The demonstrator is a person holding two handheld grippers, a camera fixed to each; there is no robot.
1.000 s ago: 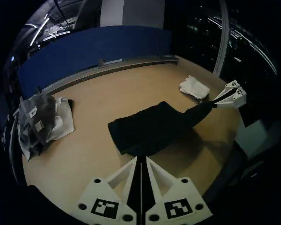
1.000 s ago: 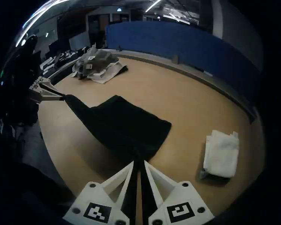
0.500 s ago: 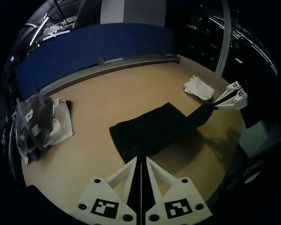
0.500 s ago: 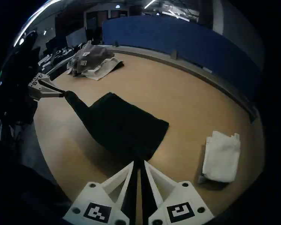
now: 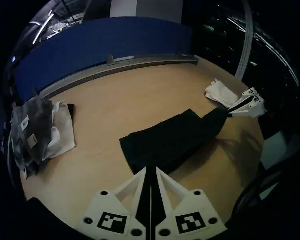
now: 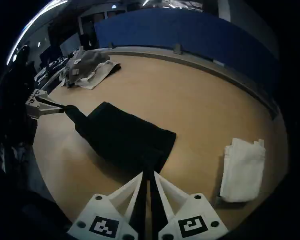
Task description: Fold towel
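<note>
Pinching one near corner of the black towel [image 5: 170,138] between the pressed-together fingers of my left gripper [image 5: 151,168], I hold the other near corner the same way in my right gripper [image 6: 148,173]. The towel lies on the wooden table [image 5: 130,100], its near edge lifted between the two grippers and the rest flat. I judge the fold barely begun: the raised edge is not yet carried over to the far edge. A folded white towel [image 6: 243,170] lies aside, a heap of grey and white cloths [image 5: 38,128] well apart
</note>
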